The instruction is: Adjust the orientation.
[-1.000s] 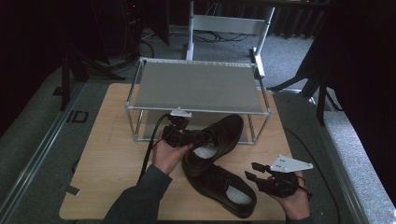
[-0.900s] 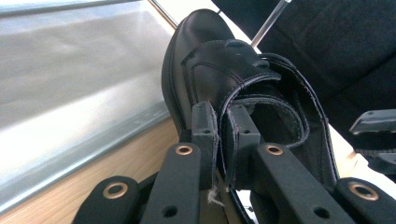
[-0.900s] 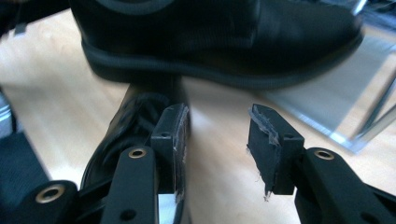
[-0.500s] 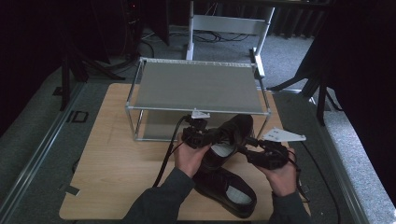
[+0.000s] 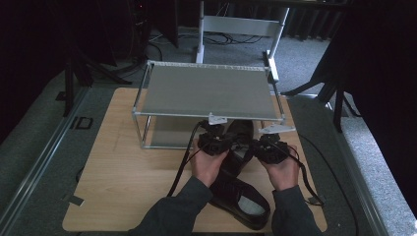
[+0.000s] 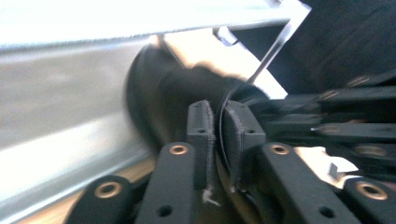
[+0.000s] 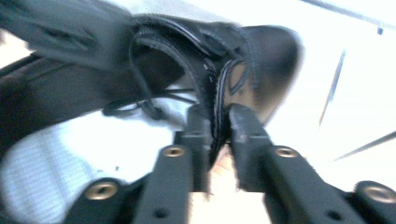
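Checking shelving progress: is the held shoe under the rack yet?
Partly: the shoe's toe sits under the rack; its heel sticks out.

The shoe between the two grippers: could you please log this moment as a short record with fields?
held thing: black shoe, toe toward the metal rack
left gripper: shut on the shoe's edge, a thin lace running between its pads
right gripper: jaws have just been closing, now shut on the shoe's opening rim
second shoe: lies on the table near the person's sleeves, ungripped
surface: wooden table
rack: stands at the table's far side, its top shelf bare
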The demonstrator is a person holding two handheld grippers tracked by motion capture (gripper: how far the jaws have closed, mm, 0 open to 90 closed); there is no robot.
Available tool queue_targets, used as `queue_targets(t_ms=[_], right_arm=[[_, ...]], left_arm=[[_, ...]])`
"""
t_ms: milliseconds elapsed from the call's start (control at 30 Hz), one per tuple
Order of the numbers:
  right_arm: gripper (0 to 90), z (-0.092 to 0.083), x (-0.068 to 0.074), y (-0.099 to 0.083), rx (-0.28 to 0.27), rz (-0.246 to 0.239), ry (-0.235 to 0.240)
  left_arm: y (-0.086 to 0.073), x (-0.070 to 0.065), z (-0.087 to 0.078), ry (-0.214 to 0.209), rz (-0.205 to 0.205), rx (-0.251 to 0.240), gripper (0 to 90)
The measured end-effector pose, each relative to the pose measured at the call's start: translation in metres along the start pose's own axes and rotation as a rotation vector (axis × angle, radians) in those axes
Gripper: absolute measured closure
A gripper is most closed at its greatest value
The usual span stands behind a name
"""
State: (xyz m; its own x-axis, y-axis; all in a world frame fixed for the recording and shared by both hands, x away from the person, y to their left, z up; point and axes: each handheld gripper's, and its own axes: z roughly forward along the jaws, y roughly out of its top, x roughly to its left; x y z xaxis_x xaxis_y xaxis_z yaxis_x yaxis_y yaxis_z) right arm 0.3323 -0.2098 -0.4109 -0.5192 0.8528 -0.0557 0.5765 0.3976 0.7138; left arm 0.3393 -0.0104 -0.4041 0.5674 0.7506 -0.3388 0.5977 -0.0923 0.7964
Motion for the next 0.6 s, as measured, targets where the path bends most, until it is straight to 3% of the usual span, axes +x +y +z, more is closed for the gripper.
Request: queue_targets(t_ms=[33, 133, 333, 400, 467, 600], right_arm=[[83.1, 0.004, -0.002, 0.0, 0.019, -0.009, -0.014], [83.6, 0.017, -0.01, -0.003, 0.047, -0.018, 0.004], [83.5, 0.012, -0.029, -0.002, -0.019, -0.045, 0.015], [83.5, 0.007, -0.037, 0.0, -0.03, -0.074, 0.018], [83.5, 0.003, -0.042, 0.0, -0.04, -0.141, 0.033], [83.5, 0.001, -0.055, -0.013, -0.035, -0.239, 0.092]], left_arm=[[0.002, 0.0, -0.003, -0.03, -0.006, -0.008, 85.5], [0.006, 0.003, -0.013, -0.021, 0.015, -0.011, 73.2], [-0.001, 0.026, -0.025, -0.019, -0.007, 0.009, 68.3], [-0.007, 0.036, -0.027, -0.016, -0.014, 0.023, 66.9], [-0.015, 0.045, -0.03, -0.003, -0.017, 0.038, 66.1], [-0.031, 0.06, -0.035, -0.004, -0.017, 0.058, 64.3]])
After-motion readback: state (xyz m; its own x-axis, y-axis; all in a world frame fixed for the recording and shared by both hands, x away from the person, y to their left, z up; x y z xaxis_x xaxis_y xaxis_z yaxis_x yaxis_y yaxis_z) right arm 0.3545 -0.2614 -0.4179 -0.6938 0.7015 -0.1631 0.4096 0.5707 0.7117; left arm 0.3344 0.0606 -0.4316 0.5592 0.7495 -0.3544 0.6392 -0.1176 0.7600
